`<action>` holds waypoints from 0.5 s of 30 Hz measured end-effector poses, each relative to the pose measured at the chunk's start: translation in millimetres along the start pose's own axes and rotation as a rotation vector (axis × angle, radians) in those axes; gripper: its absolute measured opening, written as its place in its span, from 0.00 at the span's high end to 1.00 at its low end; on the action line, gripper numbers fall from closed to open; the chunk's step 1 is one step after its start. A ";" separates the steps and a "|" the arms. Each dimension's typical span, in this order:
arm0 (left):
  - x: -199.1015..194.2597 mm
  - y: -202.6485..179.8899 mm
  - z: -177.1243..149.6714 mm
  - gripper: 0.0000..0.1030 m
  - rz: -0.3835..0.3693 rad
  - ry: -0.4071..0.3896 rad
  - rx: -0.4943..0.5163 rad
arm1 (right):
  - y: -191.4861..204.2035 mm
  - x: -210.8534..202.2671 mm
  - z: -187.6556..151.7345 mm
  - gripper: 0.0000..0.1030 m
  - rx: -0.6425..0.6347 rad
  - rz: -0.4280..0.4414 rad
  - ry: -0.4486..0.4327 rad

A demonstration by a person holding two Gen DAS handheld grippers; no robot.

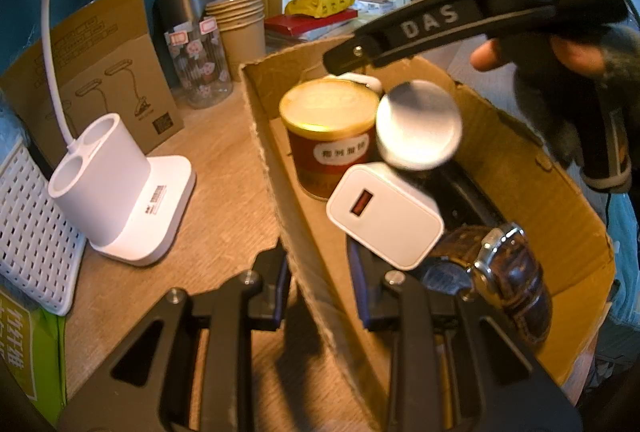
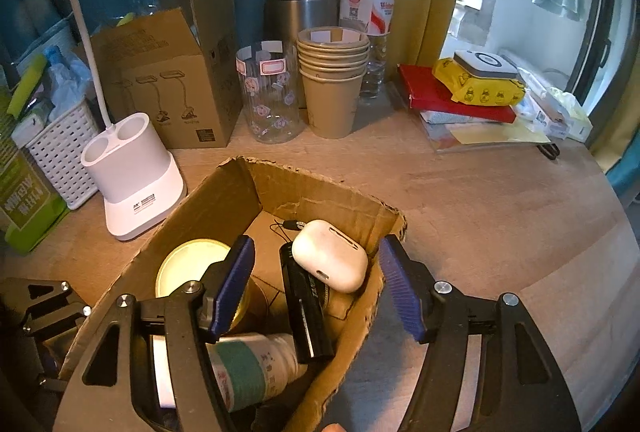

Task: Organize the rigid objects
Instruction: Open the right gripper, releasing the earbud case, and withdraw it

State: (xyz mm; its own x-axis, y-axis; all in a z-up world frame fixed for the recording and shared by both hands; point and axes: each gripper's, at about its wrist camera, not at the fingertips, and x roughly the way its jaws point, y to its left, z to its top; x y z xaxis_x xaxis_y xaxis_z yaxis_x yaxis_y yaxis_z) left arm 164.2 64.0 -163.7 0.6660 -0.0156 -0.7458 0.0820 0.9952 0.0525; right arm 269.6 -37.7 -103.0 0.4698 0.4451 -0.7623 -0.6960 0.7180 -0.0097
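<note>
A brown cardboard box (image 1: pixel 532 167) (image 2: pixel 224 199) sits on the wooden desk and holds several objects: a red tin with a gold lid (image 1: pixel 328 131) (image 2: pixel 188 264), a white USB charger (image 1: pixel 386 218), a round silver lid (image 1: pixel 418 123), a brown-strapped wristwatch (image 1: pixel 508 264), a white earbud case (image 2: pixel 330 256), a black bar-shaped item (image 2: pixel 306 308) and a green-labelled bottle (image 2: pixel 248 372). My left gripper (image 1: pixel 322 284) is shut on the box's near wall. My right gripper (image 2: pixel 316 284) is open above the box; it also shows in the left wrist view (image 1: pixel 440 27).
A white lamp base (image 1: pixel 116 199) (image 2: pixel 134 175) stands left of the box. Behind are a printed carton (image 2: pixel 168 75), a glass jar (image 2: pixel 270 95), stacked paper cups (image 2: pixel 332 87), a steel flask (image 2: pixel 300 11) and a water bottle (image 2: pixel 368 11). Books with a yellow pack (image 2: pixel 476 83) lie far right. A white basket (image 2: pixel 60 147) stands far left.
</note>
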 end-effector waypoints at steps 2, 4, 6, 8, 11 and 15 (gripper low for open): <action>0.0 -0.1 0.0 0.73 -0.001 0.000 0.000 | 0.4 -6.2 -1.7 0.34 0.001 -0.012 -0.007; 0.0 -0.1 0.0 0.73 0.000 0.000 0.000 | 0.4 -14.1 -4.6 0.34 0.004 -0.025 -0.016; 0.1 0.1 0.2 0.73 0.000 0.000 0.000 | -0.1 -20.9 -7.7 0.34 0.010 -0.030 -0.021; 0.3 0.3 0.6 0.73 0.001 0.000 0.001 | 0.3 -29.9 -12.4 0.34 0.014 -0.042 -0.028; 0.6 0.6 0.6 0.73 0.001 0.000 0.000 | 1.6 -43.0 -19.3 0.34 0.017 -0.058 -0.038; 0.6 0.5 0.5 0.73 0.001 0.000 0.001 | 2.1 -58.5 -30.4 0.34 0.038 -0.068 -0.050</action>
State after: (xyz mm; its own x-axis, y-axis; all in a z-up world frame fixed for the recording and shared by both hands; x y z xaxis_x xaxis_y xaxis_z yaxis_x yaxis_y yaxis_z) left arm 165.0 64.4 -163.8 0.6662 -0.0143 -0.7457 0.0815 0.9952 0.0538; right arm 224.1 -78.4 -78.2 0.5424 0.4198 -0.7277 -0.6408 0.7669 -0.0352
